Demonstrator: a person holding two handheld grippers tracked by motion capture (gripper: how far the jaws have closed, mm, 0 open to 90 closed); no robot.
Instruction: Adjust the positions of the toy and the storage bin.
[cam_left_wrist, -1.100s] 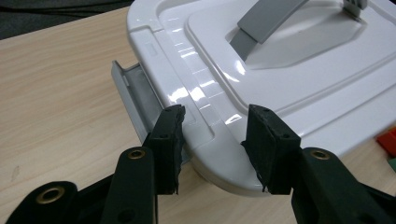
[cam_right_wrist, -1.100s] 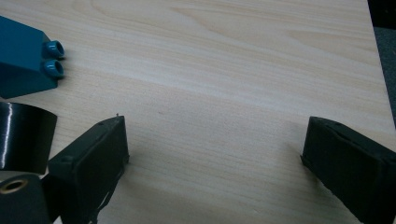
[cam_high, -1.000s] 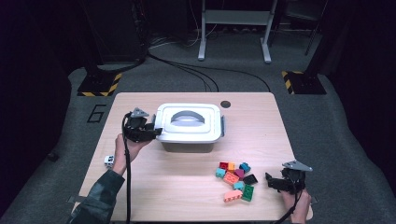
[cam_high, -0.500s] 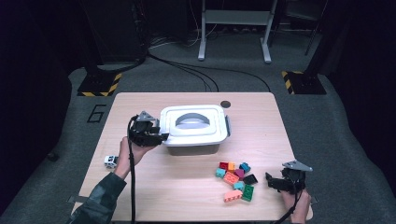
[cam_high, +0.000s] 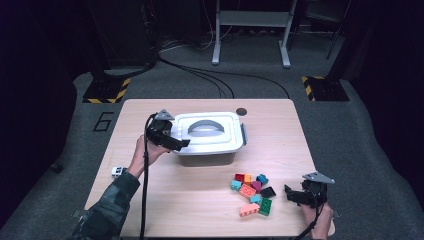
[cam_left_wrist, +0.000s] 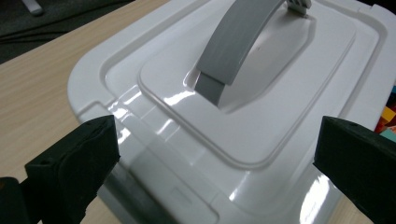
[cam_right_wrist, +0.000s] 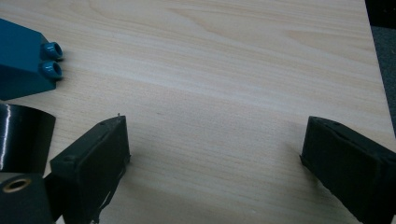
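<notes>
The white lidded box (cam_high: 207, 137) sits at the middle of the wooden surface (cam_high: 280, 130), its grey handle (cam_left_wrist: 238, 44) lying flat in the recess of the lid (cam_left_wrist: 261, 121), and the left hand-held gripper (cam_high: 175, 143) hangs over the box's left end with its jaws spread wide; they have just been opening, and nothing is pinched between them. The likely next move is a grip on the lid's edge or a latch there. The lid is glossy and its rim rounded, so the pads may slide off instead of biting. A pull from this one end alone could also tip or drag the whole box rather than free the lid, since nothing braces its other side. The right hand-held gripper (cam_high: 292, 196) rests near the front right corner of the surface, its jaws likewise apart and empty, just beside the heap of coloured bricks (cam_high: 252, 192). A careless sweep of that hand could scatter them, and a teal brick (cam_right_wrist: 23, 58) lies close to its left jaw. A small toy car (cam_high: 118, 171) near the left forearm could be knocked off.
</notes>
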